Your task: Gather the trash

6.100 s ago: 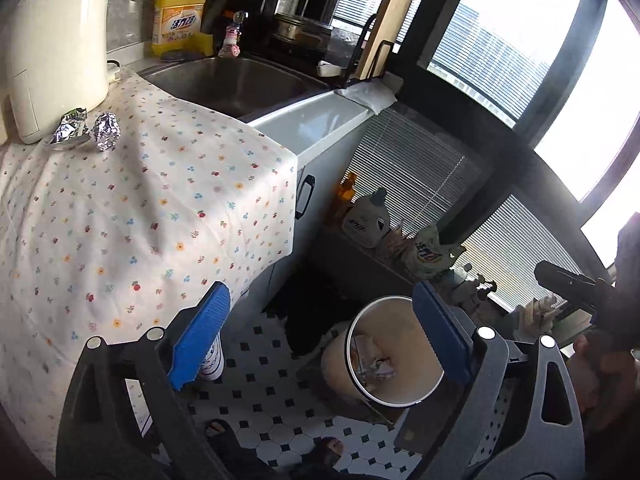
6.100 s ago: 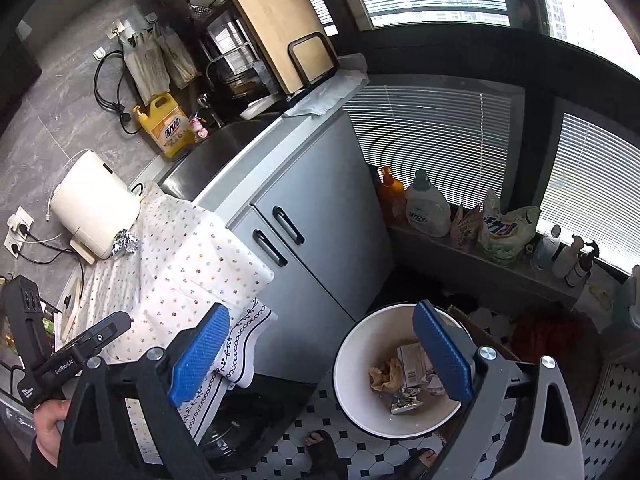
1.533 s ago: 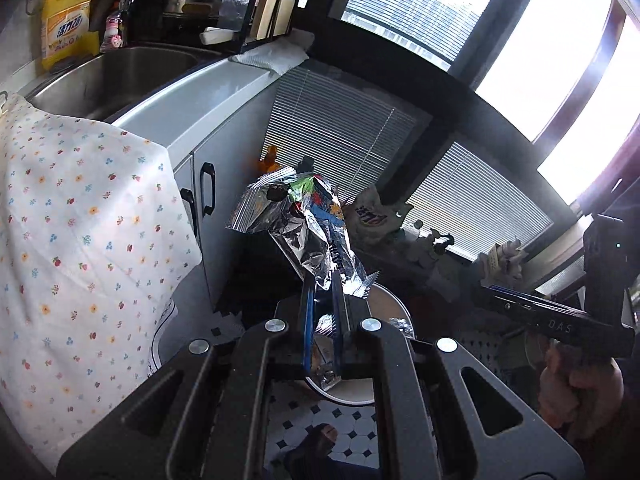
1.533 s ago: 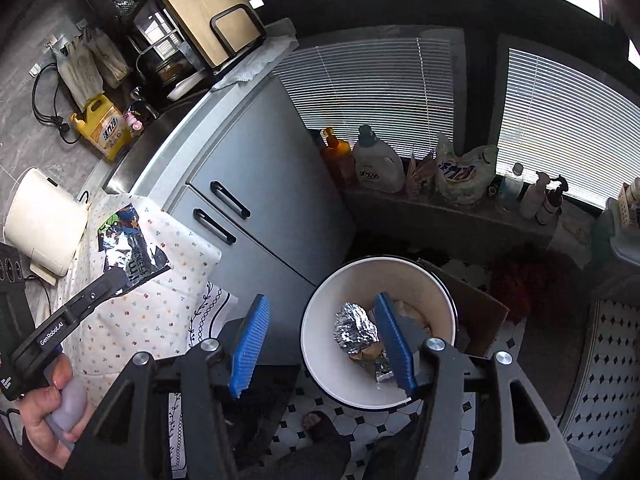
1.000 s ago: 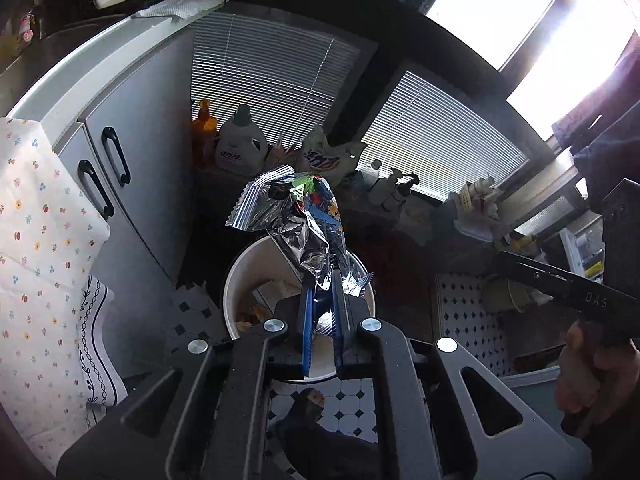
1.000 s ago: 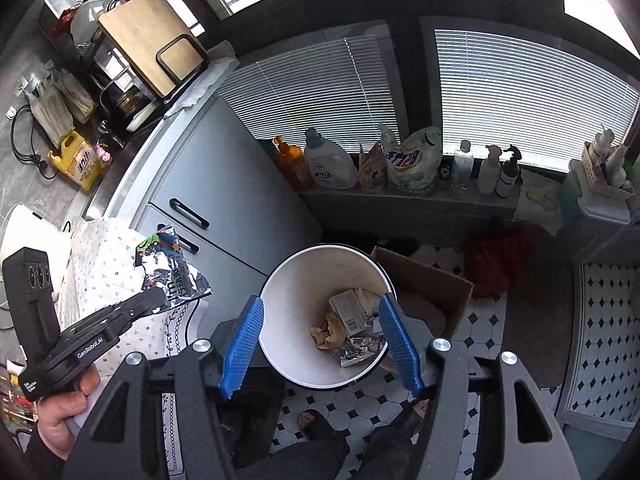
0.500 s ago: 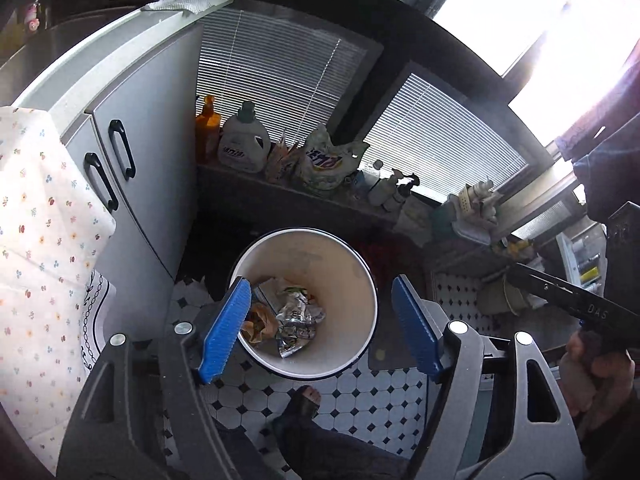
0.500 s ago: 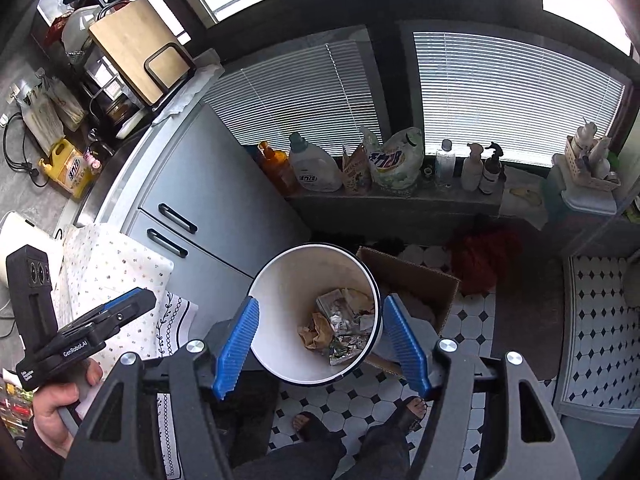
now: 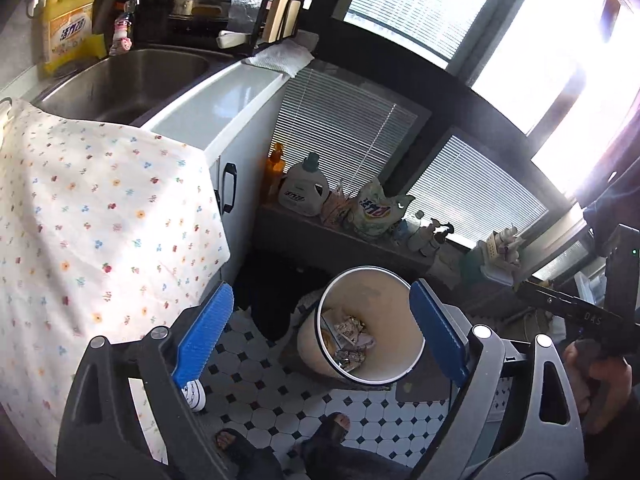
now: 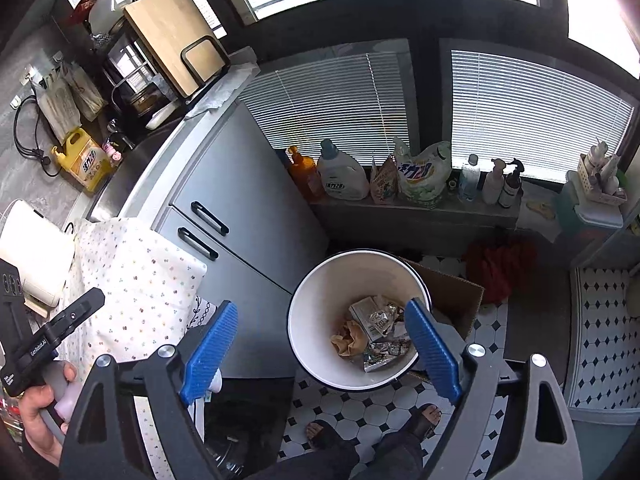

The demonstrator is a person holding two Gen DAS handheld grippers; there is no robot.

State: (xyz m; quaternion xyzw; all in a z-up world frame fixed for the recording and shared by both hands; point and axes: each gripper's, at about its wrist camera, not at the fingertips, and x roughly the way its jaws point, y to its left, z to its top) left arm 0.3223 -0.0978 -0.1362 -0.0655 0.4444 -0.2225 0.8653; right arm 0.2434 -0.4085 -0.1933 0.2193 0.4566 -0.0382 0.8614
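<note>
**Both claws empty, trash in the bin: check the table before you stop**

Both claws stand spread wide with nothing between their blue pads: your left claw [image 9: 320, 336] hangs above the floor beside the white bin [image 9: 404, 376], your right claw [image 10: 320, 348] directly over it. The trash [image 10: 374, 334], crumpled foil, a flattened carton and a brown paper wad, lies at the bottom of the bin. Judging from the flowered cloth on the table [image 9: 100, 208], no litter shows on the part in view, but its far end is cut off. So swing your left claw toward the table with its pads spread, scan slowly, and approach any scrap from above, clear of loose cloth.
</note>
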